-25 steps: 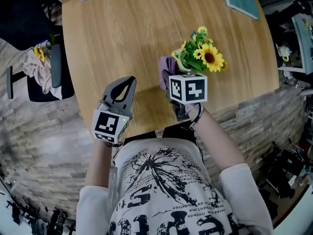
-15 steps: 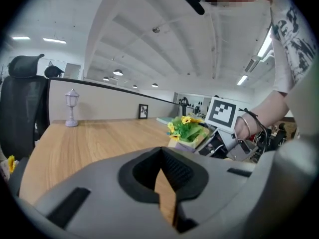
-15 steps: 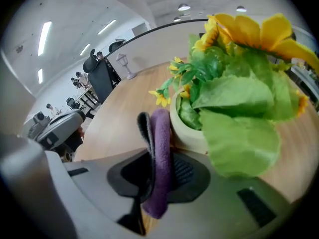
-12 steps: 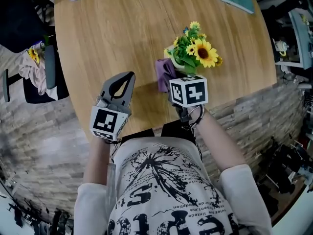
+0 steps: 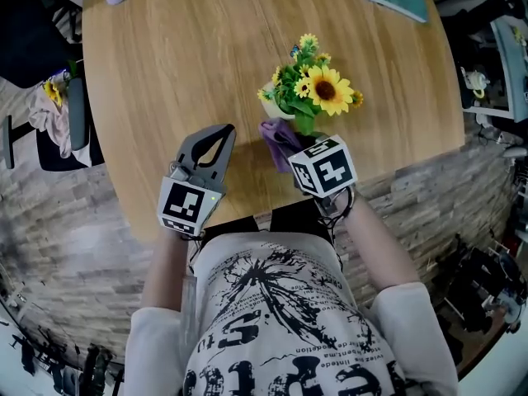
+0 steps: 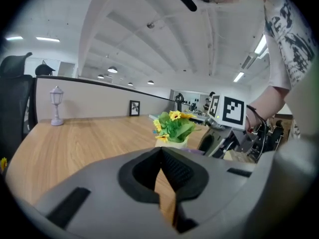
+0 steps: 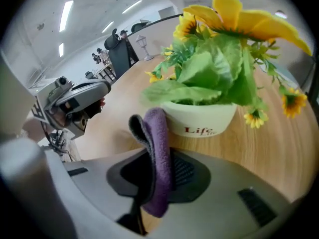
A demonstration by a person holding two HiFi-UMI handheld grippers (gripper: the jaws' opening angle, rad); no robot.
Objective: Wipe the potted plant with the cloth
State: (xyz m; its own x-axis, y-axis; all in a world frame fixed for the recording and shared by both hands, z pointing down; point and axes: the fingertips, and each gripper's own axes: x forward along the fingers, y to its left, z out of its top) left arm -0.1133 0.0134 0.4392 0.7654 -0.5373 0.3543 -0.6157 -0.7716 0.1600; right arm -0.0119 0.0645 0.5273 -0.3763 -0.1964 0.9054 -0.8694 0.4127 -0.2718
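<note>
Filling the cream pot (image 7: 202, 119) are sunflowers (image 7: 244, 16) and green leaves (image 7: 209, 76)

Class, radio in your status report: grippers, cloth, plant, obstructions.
Right gripper shut on purple cloth, close beside potted plant. Left gripper shut, empty. Plant upright on table, nothing blocking.

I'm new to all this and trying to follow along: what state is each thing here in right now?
left gripper: shut, empty, over the table.
right gripper: shut on the cloth.
cloth: folded, pinched, right beside the pot; contact unclear.
potted plant: upright on the table.
lamp ornament: upright at the table's far edge.
</note>
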